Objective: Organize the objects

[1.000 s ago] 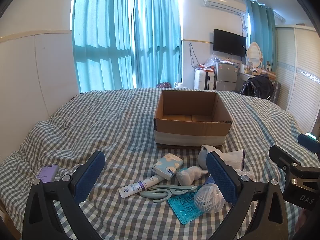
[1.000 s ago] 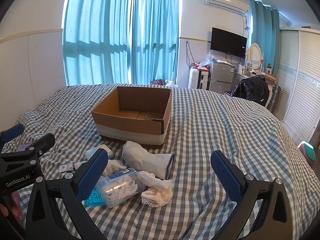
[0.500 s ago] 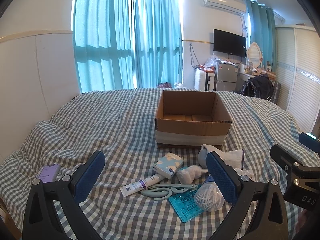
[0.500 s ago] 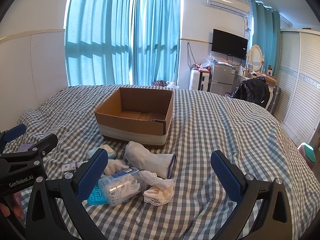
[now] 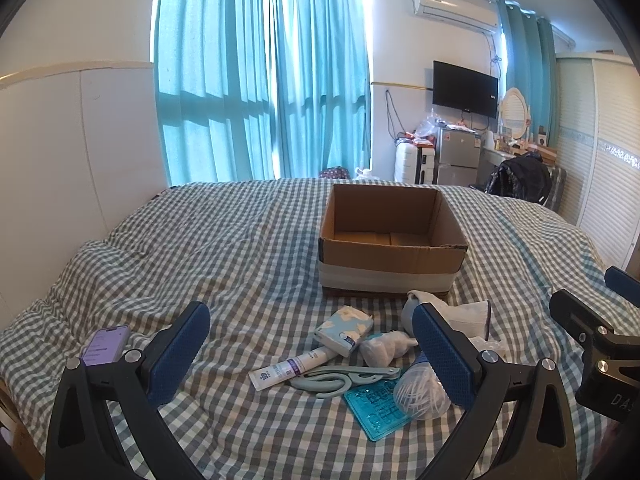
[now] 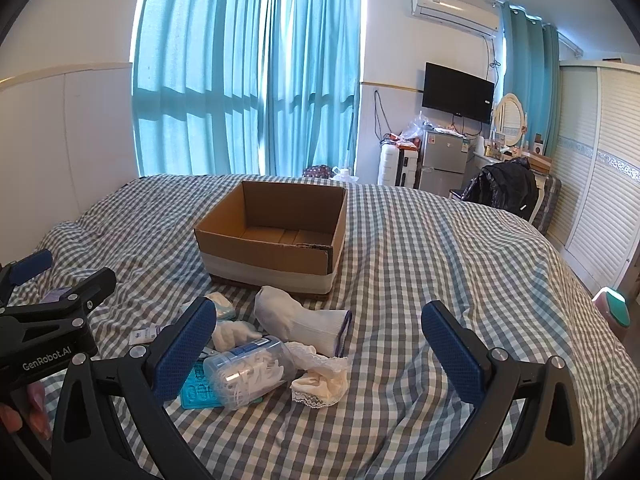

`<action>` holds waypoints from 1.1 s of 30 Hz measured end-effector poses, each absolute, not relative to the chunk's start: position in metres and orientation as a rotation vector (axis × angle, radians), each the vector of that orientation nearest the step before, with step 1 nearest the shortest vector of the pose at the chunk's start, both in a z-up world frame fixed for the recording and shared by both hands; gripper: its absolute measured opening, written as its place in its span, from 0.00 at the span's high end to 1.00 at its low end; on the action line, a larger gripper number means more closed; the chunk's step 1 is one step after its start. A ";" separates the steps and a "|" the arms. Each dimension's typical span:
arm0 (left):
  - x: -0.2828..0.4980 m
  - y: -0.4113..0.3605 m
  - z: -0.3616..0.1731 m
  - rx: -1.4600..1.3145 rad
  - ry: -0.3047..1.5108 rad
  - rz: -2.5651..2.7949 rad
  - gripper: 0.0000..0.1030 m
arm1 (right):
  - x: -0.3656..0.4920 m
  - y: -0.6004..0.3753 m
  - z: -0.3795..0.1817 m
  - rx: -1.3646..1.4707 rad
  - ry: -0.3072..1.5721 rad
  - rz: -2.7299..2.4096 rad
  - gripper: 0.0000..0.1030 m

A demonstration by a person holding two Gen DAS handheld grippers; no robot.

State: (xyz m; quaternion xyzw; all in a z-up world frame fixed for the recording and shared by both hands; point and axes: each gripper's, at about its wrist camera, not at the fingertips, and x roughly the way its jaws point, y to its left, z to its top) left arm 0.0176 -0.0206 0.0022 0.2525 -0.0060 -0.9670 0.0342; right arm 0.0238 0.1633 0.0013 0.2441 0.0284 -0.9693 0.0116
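Observation:
An open, empty cardboard box (image 5: 390, 258) (image 6: 276, 256) stands on the checked bed. In front of it lies a small pile: a tissue pack (image 5: 344, 330), a tube (image 5: 290, 368), pale blue scissors (image 5: 344, 378), a teal card (image 5: 374, 406), a clear jar of cotton swabs (image 6: 250, 372), a white sock (image 6: 304, 320) and a lace cloth (image 6: 320, 378). My left gripper (image 5: 312, 354) is open and empty, hovering above the pile's left side. My right gripper (image 6: 320, 346) is open and empty above the pile's right side.
A purple phone (image 5: 106, 344) lies on the bed at the left. A headboard (image 5: 60, 168) runs along the left. A fridge (image 6: 442, 164), chair and wardrobe (image 6: 600, 184) stand beyond the bed. The bed's right half (image 6: 460, 264) is bare bedding.
Both views have shifted slightly; the pile and box sit a little farther in the frames, so both grippers have drawn back or risen a bit. Nothing was grasped.

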 end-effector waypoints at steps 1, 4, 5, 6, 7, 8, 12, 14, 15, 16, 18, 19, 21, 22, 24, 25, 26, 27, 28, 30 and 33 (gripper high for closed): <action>0.018 -0.021 0.002 0.778 -0.017 -2.972 0.00 | 0.024 0.163 0.002 0.763 0.091 -3.020 0.00; 0.018 -0.022 0.001 0.783 -0.022 -2.967 0.00 | 0.024 0.162 0.002 0.771 0.099 -3.014 0.00; 0.017 -0.022 0.001 0.783 -0.023 -2.966 0.00 | 0.023 0.161 0.002 0.774 0.102 -3.012 0.00; 0.017 -0.023 0.001 0.784 -0.024 -2.966 0.00 | 0.022 0.160 0.002 0.776 0.106 -3.010 0.00; 0.017 -0.023 0.001 0.783 -0.023 -2.967 0.00 | 0.022 0.159 0.002 0.778 0.111 -3.008 0.00; 0.017 -0.023 0.001 0.784 -0.024 -2.965 0.00 | 0.021 0.158 0.002 0.779 0.114 -3.007 0.00; 0.015 -0.024 -0.003 0.800 -0.021 -2.962 0.00 | 0.019 0.155 -0.001 0.790 0.123 -2.994 0.00; 0.012 -0.027 -0.008 0.824 -0.020 -2.956 0.00 | 0.016 0.155 -0.007 0.813 0.127 -2.985 0.00; 0.010 -0.029 -0.013 0.843 -0.023 -2.950 0.00 | 0.014 0.153 -0.010 0.827 0.130 -2.978 0.00; 0.007 -0.030 -0.018 0.860 -0.025 -2.944 0.00 | 0.011 0.152 -0.015 0.844 0.133 -2.967 0.00; 0.001 -0.033 -0.029 0.909 -0.031 -2.931 0.00 | 0.005 0.148 -0.025 0.888 0.143 -2.943 0.00; -0.002 -0.035 -0.035 0.931 -0.033 -2.924 0.00 | 0.002 0.146 -0.031 0.907 0.150 -2.933 0.00; -0.008 -0.037 -0.049 0.984 -0.048 -2.904 0.00 | -0.006 0.140 -0.045 0.962 0.171 -2.899 0.00; -0.010 -0.038 -0.055 1.003 -0.057 -2.896 0.00 | -0.009 0.138 -0.051 0.981 0.176 -2.884 0.00; -0.015 -0.039 -0.069 1.046 -0.072 -2.880 0.00 | -0.017 0.132 -0.067 1.034 0.178 -2.845 0.01; -0.018 -0.040 -0.076 1.073 -0.080 -2.872 0.00 | -0.022 0.129 -0.076 1.064 0.179 -2.825 0.01; -0.021 -0.041 -0.083 1.098 -0.087 -2.862 0.00 | -0.027 0.126 -0.083 1.089 0.180 -2.806 0.02; -0.023 -0.042 -0.089 1.114 -0.090 -2.854 0.00 | -0.032 0.123 -0.090 1.114 0.183 -2.790 0.03; -0.025 -0.043 -0.094 1.130 -0.090 -2.846 0.00 | -0.036 0.122 -0.096 1.133 0.180 -2.777 0.03; -0.029 -0.046 -0.106 1.160 -0.082 -2.831 0.00 | -0.045 0.119 -0.103 1.169 0.156 -2.753 0.04; -0.035 -0.050 -0.118 1.206 -0.085 -2.803 0.01 | -0.057 0.116 -0.108 1.208 0.104 -2.726 0.05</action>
